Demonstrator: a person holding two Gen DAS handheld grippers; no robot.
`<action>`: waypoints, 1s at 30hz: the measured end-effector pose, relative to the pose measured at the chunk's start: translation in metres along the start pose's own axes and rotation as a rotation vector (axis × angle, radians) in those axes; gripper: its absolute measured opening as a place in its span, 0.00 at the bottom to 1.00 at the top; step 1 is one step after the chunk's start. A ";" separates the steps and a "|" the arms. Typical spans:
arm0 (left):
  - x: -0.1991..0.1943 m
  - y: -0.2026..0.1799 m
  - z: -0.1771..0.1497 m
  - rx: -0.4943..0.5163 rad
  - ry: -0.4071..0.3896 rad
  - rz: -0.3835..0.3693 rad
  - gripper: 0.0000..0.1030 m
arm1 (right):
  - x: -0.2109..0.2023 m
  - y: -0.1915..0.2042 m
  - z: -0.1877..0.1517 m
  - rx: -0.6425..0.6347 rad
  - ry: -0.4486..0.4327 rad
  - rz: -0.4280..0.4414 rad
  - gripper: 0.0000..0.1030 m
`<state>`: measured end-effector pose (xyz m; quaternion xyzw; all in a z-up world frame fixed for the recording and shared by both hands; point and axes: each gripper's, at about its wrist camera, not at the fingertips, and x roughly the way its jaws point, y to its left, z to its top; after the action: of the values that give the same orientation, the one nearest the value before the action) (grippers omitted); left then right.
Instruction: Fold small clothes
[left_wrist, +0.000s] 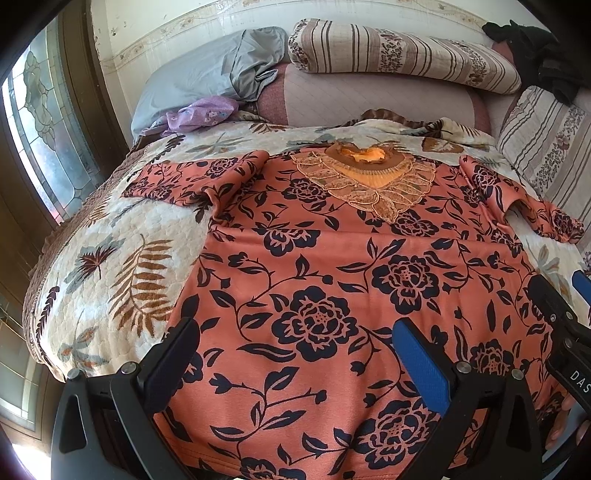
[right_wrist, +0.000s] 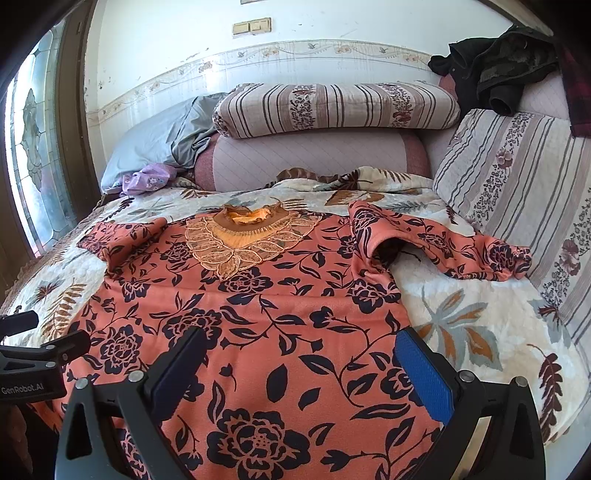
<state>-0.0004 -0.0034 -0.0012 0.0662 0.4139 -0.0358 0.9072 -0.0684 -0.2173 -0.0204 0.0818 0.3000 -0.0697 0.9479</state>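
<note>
An orange top with dark floral print (left_wrist: 332, 266) lies spread flat on the bed, its lace collar (left_wrist: 365, 177) far from me and both short sleeves out to the sides. It also shows in the right wrist view (right_wrist: 258, 314), with its right sleeve (right_wrist: 443, 243) rumpled. My left gripper (left_wrist: 295, 350) is open and empty, hovering over the top's lower left part near the hem. My right gripper (right_wrist: 299, 362) is open and empty over the lower right part. The right gripper also shows at the edge of the left wrist view (left_wrist: 565, 306).
A leaf-print quilt (left_wrist: 110, 266) covers the bed. Striped pillows (right_wrist: 332, 107) and a pink bolster (right_wrist: 317, 162) lie at the head, with grey (left_wrist: 207, 77) and purple (left_wrist: 199, 114) cloths at left. Dark clothes (right_wrist: 495, 66) sit at back right. A window (left_wrist: 40, 125) is at left.
</note>
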 end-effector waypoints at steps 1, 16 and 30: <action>0.000 0.000 0.000 -0.002 -0.001 -0.002 1.00 | 0.000 0.000 0.000 0.000 0.000 0.000 1.00; 0.015 0.000 -0.001 0.001 0.103 -0.026 1.00 | 0.003 -0.002 -0.002 0.003 0.017 0.002 1.00; 0.055 0.013 0.005 0.006 0.104 -0.039 1.00 | 0.021 -0.018 -0.005 0.095 0.119 0.046 1.00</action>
<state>0.0406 0.0081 -0.0382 0.0628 0.4617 -0.0515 0.8833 -0.0574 -0.2354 -0.0391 0.1377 0.3500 -0.0570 0.9248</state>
